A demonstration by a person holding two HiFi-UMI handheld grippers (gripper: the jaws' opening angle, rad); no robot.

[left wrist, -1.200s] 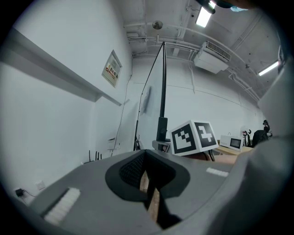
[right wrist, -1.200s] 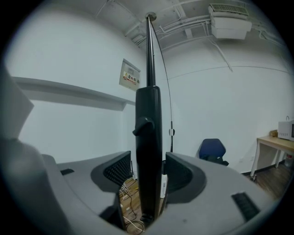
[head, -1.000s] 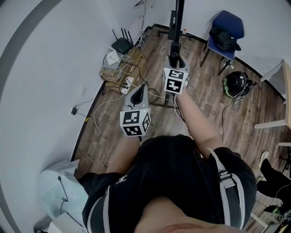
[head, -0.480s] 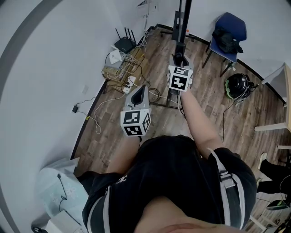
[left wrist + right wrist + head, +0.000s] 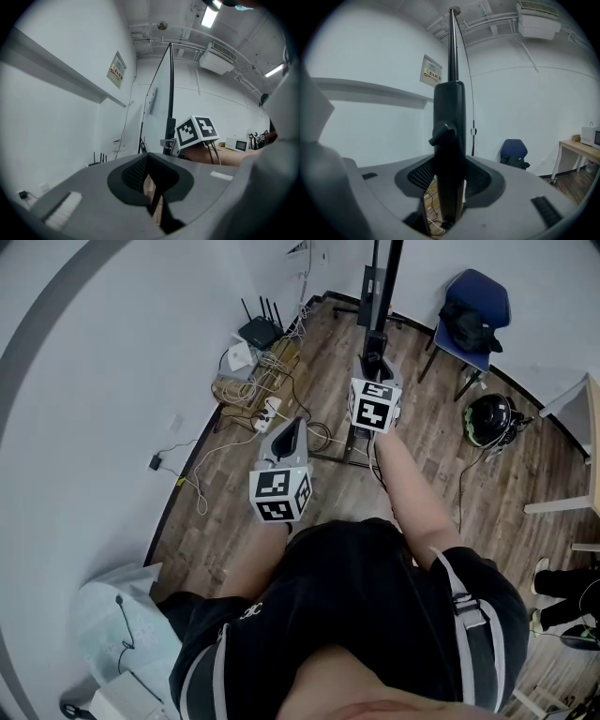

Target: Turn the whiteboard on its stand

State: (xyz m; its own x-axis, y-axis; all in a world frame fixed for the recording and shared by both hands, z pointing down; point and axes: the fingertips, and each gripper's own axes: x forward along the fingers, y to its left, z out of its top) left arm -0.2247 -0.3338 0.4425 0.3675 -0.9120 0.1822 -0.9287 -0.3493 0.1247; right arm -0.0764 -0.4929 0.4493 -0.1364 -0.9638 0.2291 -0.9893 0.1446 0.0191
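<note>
Straight ahead of the person, on the wooden floor (image 5: 281, 512), the whiteboard (image 5: 158, 108) stands nearly edge-on, carried by the black upright post (image 5: 377, 306) of its stand. The right gripper (image 5: 373, 360) reaches forward to that post. In the right gripper view the post rises directly between the fingers (image 5: 419, 176) and fills the gap from side to side. Both ribbed pads appear to press against it, though the dark post makes the contact hard to confirm. The jaws stand fairly wide, spread by the post's thickness, with a small knob on the post just above them. The left gripper (image 5: 291, 432) hangs lower and further left, near the person's body and well apart from the stand. Its fingers (image 5: 133, 171) are drawn together to a thin slit that shows only floor, with nothing between them. From the left gripper view the board lies ahead and slightly right, beside the right gripper's marker cube. A blue chair (image 5: 473, 306) sits against the far wall, right of the stand.
</note>
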